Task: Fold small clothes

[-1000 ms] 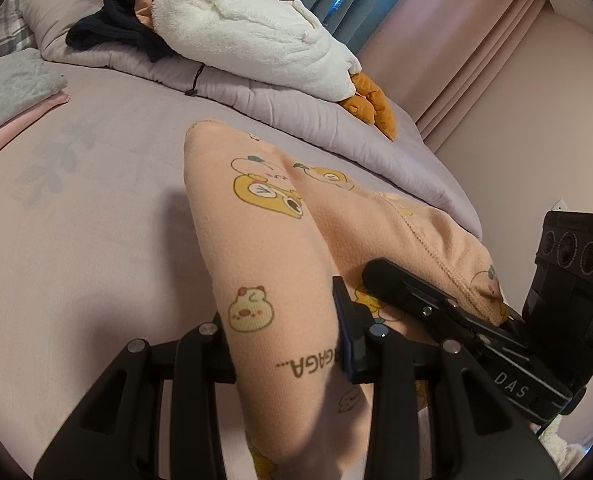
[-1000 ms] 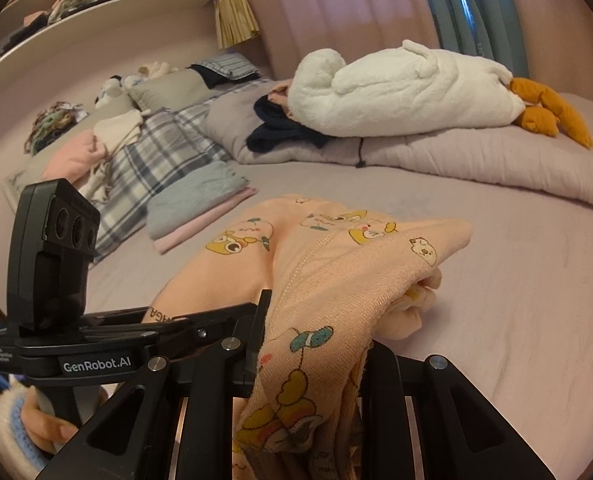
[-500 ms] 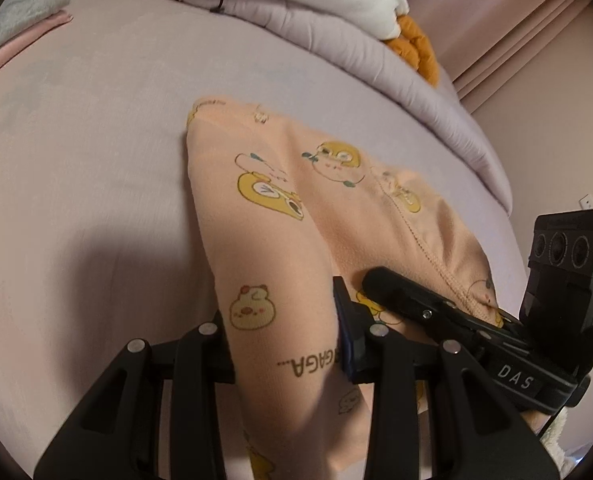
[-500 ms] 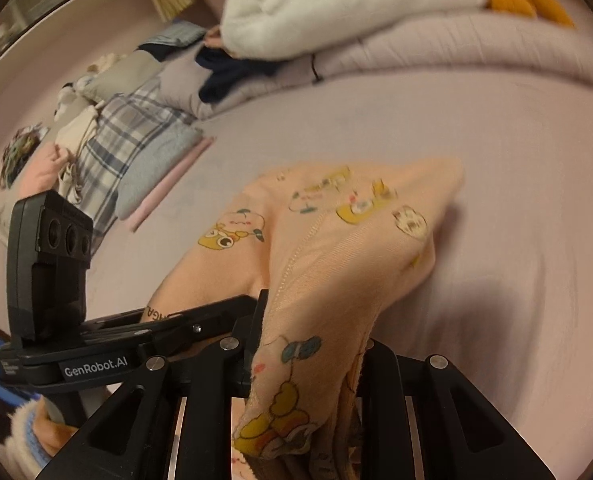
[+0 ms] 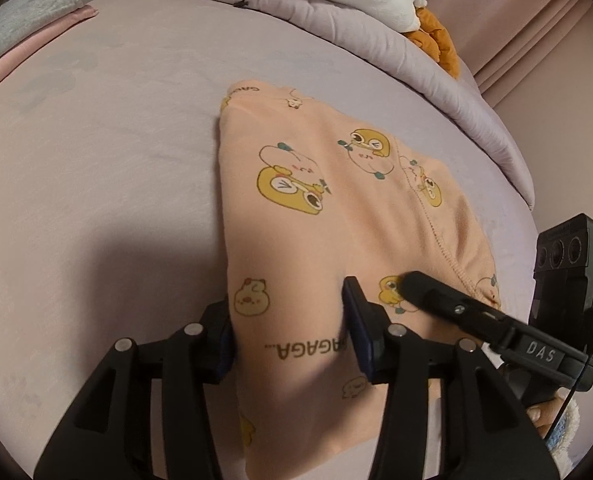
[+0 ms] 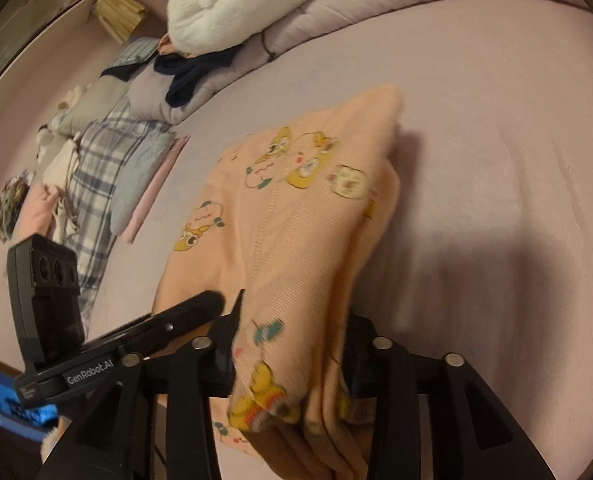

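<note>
A small peach garment (image 5: 316,216) printed with yellow cartoon ducks lies folded over on the lilac bed sheet (image 5: 96,168). My left gripper (image 5: 288,336) is shut on its near edge, by the printed letters. My right gripper (image 6: 288,356) is shut on the bunched layers of the same garment (image 6: 296,216) at the other near corner. The far fold rests on the sheet; the near edge is held between both grippers. The right gripper also shows in the left wrist view (image 5: 476,316), close beside the left one.
A rolled lilac duvet (image 5: 376,44) with a white plush toy (image 6: 224,4) lies along the far side. Folded grey and pink clothes (image 5: 20,36) and a plaid pillow (image 6: 96,160) sit at the left. The pink wall and curtain (image 5: 536,40) are at the right.
Both grippers have tilted down and lowered with the garment. Its far part has come down to lie flatter on the sheet.
</note>
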Demonstrator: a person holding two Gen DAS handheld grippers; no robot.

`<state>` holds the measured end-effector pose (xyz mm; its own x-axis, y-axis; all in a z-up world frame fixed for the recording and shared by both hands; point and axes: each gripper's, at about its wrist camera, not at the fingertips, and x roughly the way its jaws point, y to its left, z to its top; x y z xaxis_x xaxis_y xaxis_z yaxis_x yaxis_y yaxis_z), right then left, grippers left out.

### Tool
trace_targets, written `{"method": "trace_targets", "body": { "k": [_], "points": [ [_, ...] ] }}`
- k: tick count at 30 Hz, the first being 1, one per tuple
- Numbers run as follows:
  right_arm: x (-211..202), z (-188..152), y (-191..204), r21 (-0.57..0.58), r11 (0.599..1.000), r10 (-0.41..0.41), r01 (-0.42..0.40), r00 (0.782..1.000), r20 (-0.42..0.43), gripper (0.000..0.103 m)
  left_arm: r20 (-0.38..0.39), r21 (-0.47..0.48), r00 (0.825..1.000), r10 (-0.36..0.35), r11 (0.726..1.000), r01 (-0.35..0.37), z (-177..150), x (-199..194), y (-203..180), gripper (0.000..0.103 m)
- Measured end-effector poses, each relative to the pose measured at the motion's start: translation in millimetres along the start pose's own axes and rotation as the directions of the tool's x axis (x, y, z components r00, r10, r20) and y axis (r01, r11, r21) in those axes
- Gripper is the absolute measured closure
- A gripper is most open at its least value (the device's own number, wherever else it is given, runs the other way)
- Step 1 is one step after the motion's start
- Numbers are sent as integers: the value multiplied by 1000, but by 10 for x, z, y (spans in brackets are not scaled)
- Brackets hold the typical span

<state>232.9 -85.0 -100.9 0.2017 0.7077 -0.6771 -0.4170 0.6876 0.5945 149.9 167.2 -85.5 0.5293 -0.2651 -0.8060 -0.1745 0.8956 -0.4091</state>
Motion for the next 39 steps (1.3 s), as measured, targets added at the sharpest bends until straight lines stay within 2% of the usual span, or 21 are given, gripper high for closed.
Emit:
{"method": "trace_targets", "body": {
  "k": [6, 13, 19, 22, 26, 30, 39],
  "points": [
    [-104, -43, -25, -11, 999, -42, 43, 999, 34, 53, 20, 25, 999, 50, 998, -51, -83, -81, 14, 45],
    [-143, -117, 132, -112, 980, -156, 167, 983, 95, 49, 34, 31, 996, 81, 996, -83, -192, -140, 76, 39],
    [-259, -187, 253, -180, 974, -119, 141, 985, 126, 49, 40, 32, 994, 101, 994, -102, -267, -185, 112, 38],
    [-219, -225, 247, -205, 964, -150, 171, 982, 113, 49, 42, 39, 993, 110, 993, -111, -302, -188, 115, 37],
    [-135, -272, 145, -183, 958, -208, 220, 975, 83, 49, 44, 59, 991, 129, 990, -131, -347, -201, 99, 36],
    [-141, -279, 119, -158, 965, -200, 211, 976, 86, 49, 45, 72, 989, 140, 987, -143, -405, -220, 98, 35],
    [-162, -391, 182, -198, 950, -229, 243, 969, 93, 49, 48, 128, 979, 200, 971, -205, -549, -242, 69, 34]
  ]
}}
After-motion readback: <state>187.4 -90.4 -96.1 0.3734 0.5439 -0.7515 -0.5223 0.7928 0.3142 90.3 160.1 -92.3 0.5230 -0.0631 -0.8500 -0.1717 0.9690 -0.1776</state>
